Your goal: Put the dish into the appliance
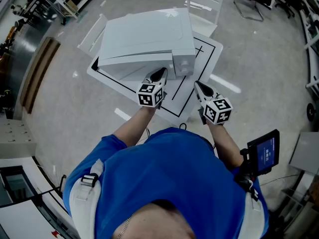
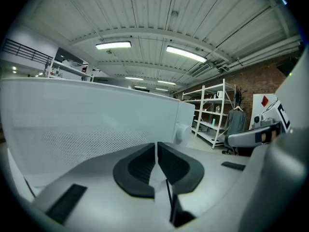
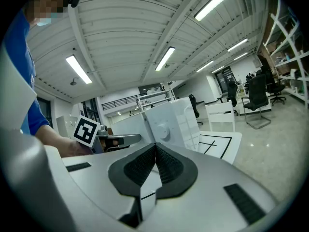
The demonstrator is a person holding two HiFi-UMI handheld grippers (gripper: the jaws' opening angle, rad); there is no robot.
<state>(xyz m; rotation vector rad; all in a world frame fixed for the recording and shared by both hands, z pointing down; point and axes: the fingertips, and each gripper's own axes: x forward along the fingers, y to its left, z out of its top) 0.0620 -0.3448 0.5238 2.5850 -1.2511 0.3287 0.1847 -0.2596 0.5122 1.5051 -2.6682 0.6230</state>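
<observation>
The left gripper (image 1: 160, 74) is up close to the near side of the big white appliance (image 1: 149, 39). In the left gripper view its fingers (image 2: 145, 164) are pressed together, with nothing between them. The white wall of the appliance (image 2: 87, 120) fills the space just past them, and part of it has tiny dots. I cannot tell if the tips touch it.

The appliance sits on a white table (image 1: 205, 59) with black lines on it. Its door is closed. A round knob (image 1: 185, 63) is at its near right corner.

The right gripper (image 1: 200, 87) is over the table, just right of the appliance and a bit nearer to the person. Its fingers (image 3: 166, 166) are pressed together too, and they hold nothing. In the right gripper view they point toward the knob (image 3: 162, 129).
</observation>
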